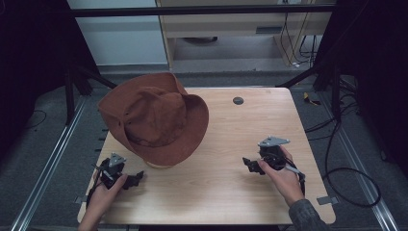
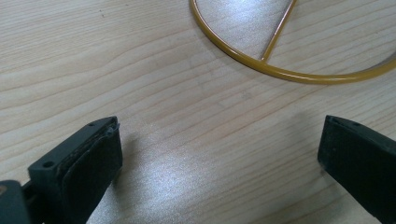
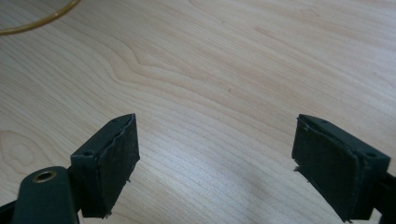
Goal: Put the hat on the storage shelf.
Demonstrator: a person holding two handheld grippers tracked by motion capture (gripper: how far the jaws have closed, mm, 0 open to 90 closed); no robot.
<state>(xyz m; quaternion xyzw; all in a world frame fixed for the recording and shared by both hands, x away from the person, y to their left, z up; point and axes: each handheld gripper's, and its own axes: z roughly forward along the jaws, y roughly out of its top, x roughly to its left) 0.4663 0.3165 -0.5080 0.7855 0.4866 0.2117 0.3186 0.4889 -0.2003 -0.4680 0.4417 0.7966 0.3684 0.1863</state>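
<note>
A brown wide-brimmed hat sits on the far left part of the wooden table, perched on a yellow ring-shaped stand whose base shows just beneath the brim; the left gripper rests on the table near the hat's front edge, jaws spread wide with nothing between them, the ring just ahead of them; the right gripper lies well apart to the right, held in a hand, jaws likewise wide and empty over bare wood.
</note>
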